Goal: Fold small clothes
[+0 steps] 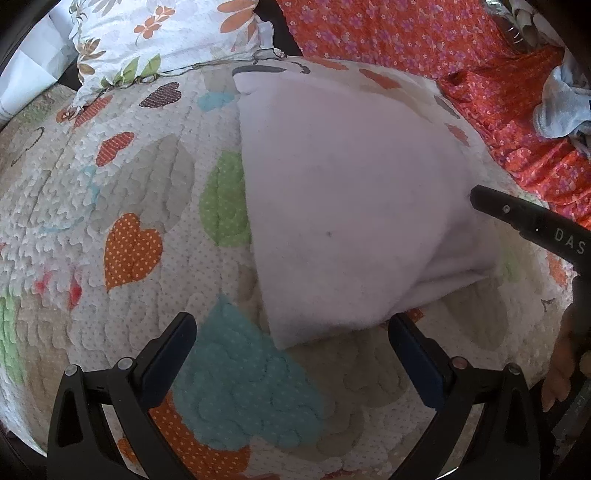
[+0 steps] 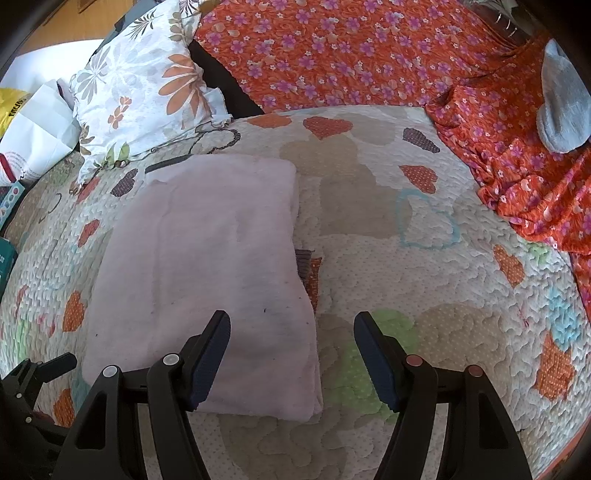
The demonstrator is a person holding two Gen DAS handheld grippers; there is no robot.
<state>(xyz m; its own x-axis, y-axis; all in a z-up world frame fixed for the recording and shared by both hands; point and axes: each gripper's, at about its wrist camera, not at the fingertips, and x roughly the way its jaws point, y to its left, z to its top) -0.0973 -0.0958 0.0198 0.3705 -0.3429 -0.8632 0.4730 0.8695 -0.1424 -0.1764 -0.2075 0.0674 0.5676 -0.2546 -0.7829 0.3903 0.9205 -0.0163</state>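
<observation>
Both wrist cameras look down close over the bed's heart quilt (image 1: 129,184) (image 2: 369,229). Left view takes the pale folded cloth (image 1: 340,206) at centre; right view holds it centre-left (image 2: 207,280). Both share the orange sheet (image 1: 406,33) (image 2: 332,55) along the top.

I see a heart-patterned quilt (image 2: 369,229), a floral pillow (image 2: 144,88), an orange flowered sheet (image 2: 332,48) and white paper (image 2: 40,129).

Left gripper (image 1: 291,332): lower centre of its wrist view, jaws spread wide, nothing between the fingers.
Right gripper (image 2: 291,332): lower centre of its wrist view, jaws spread wide, nothing gripped; one of its black fingers also enters the left view from the right edge.
Hand (image 1: 561,365): bare fingers, lower right edge of left view.
</observation>
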